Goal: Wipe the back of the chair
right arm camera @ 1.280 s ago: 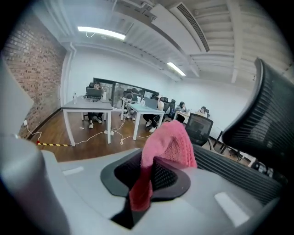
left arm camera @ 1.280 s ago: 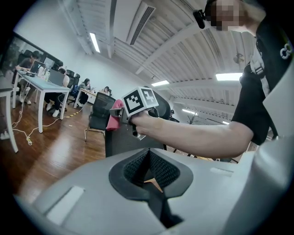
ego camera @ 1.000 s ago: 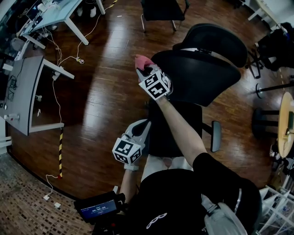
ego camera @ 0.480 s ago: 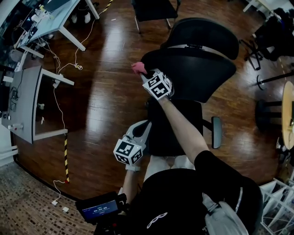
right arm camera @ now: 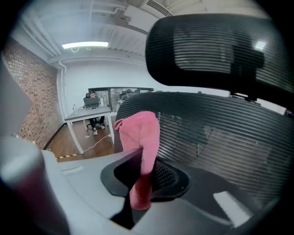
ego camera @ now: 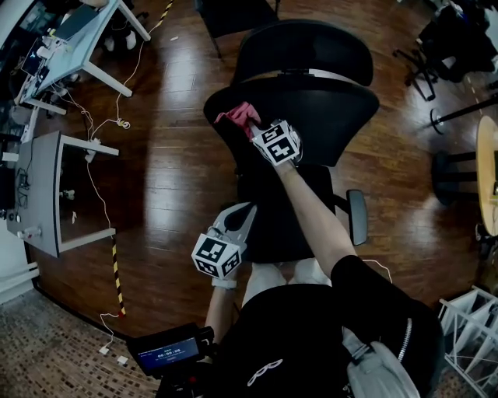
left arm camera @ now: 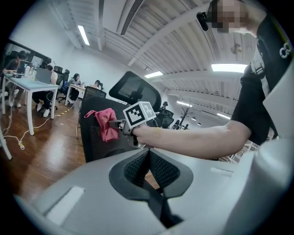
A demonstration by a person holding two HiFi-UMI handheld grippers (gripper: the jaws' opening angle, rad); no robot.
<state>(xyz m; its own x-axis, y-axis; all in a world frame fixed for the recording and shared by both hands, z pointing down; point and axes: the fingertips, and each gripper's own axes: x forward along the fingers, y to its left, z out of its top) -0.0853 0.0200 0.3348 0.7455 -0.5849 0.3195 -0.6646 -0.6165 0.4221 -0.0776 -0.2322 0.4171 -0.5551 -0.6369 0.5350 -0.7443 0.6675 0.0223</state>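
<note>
A black mesh office chair stands in front of me, its backrest (ego camera: 334, 116) below a curved headrest (ego camera: 311, 50). My right gripper (ego camera: 254, 126) is shut on a pink cloth (ego camera: 240, 115) and holds it against the upper left part of the backrest. In the right gripper view the pink cloth (right arm camera: 144, 137) hangs pinched between the jaws, with the mesh backrest (right arm camera: 220, 133) just behind it and the headrest (right arm camera: 216, 46) above. My left gripper (ego camera: 243, 213) is low beside the seat, shut on nothing. In its view, the cloth (left arm camera: 106, 123) drapes over the backrest's (left arm camera: 94, 142) top edge.
The chair's right armrest (ego camera: 356, 218) sticks out beside the seat. White desks (ego camera: 54, 179) with trailing cables (ego camera: 97, 148) stand at the left, with yellow-black tape (ego camera: 117, 272) on the wooden floor. A second chair (ego camera: 233, 15) is behind, a round table (ego camera: 486, 179) at the right.
My right gripper has carried the pink cloth from the backrest's left edge rightward onto the backrest. The left gripper has stayed where it was.
</note>
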